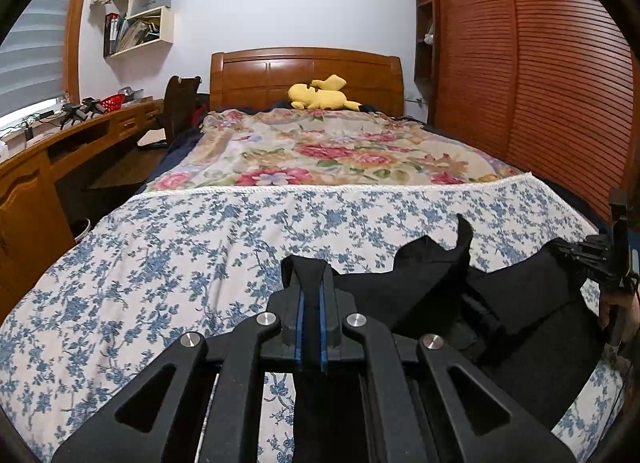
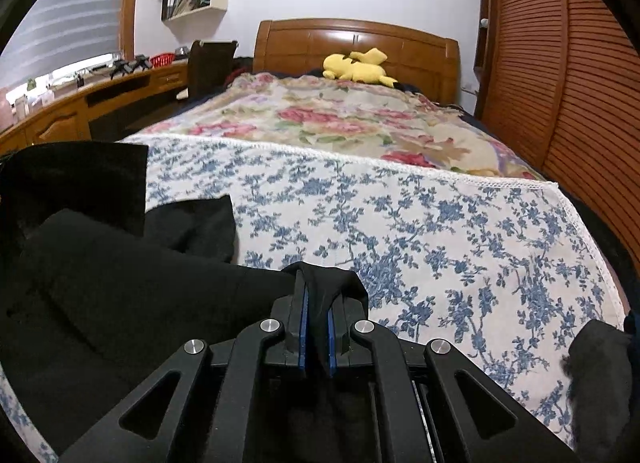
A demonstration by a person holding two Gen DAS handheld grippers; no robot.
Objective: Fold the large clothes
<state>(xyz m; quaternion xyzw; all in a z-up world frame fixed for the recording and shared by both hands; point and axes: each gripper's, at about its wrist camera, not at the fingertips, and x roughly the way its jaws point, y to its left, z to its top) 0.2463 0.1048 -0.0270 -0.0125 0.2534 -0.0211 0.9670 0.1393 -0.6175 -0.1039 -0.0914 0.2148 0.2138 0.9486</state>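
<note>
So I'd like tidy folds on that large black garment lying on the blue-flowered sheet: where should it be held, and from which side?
Hold the large black garment at its edge, as both grippers do: the left gripper and right gripper are each shut on a pinch of hem. Come from the foot of the bed, low over the blue-flowered sheet; the limp cloth bunches mid-panel, so two spread edge points probably keep it flatter.
</note>
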